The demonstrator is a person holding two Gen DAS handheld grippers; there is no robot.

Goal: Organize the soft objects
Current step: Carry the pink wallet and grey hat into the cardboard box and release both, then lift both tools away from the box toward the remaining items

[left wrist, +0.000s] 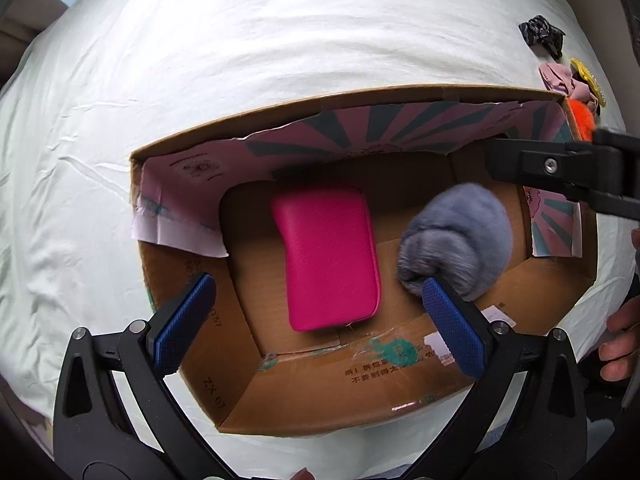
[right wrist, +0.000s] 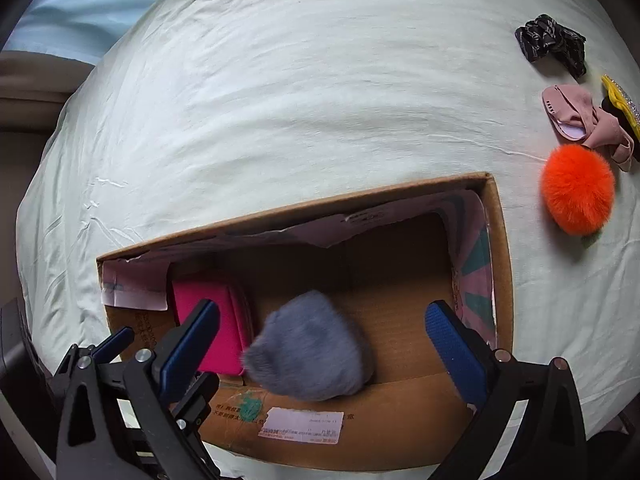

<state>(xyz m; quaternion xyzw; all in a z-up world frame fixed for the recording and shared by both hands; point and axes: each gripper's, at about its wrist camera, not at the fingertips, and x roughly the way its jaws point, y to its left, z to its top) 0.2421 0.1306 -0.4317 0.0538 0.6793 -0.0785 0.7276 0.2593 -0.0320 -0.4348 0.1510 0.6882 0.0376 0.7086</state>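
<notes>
1. A pale, wrinkled bedsheet (right wrist: 280, 100) is covering the whole work surface, and a strip of light blue (right wrist: 80, 4) is showing past its far left edge.
2. One open cardboard box (left wrist: 360, 102) is sitting on the sheet, its inner flaps printed pink and teal.
3. Two things are lying inside it: one magenta pouch (left wrist: 328, 256) toward the left and one grey fur pompom (left wrist: 460, 236) just to its right, blurred in both views.
4. Four soft objects are waiting on the sheet beyond the box's far right corner: one orange pompom (right wrist: 578, 190), one pink fabric piece (right wrist: 576, 116), one yellow glittery item (right wrist: 622, 100) and one black scrunchie (right wrist: 552, 40).
5. The left gripper (left wrist: 316, 320) is hanging over the box with its tongs wide, gripping nothing.
6. The right gripper (right wrist: 320, 340) is spreading wide above the grey pompom, also gripping nothing.
</notes>
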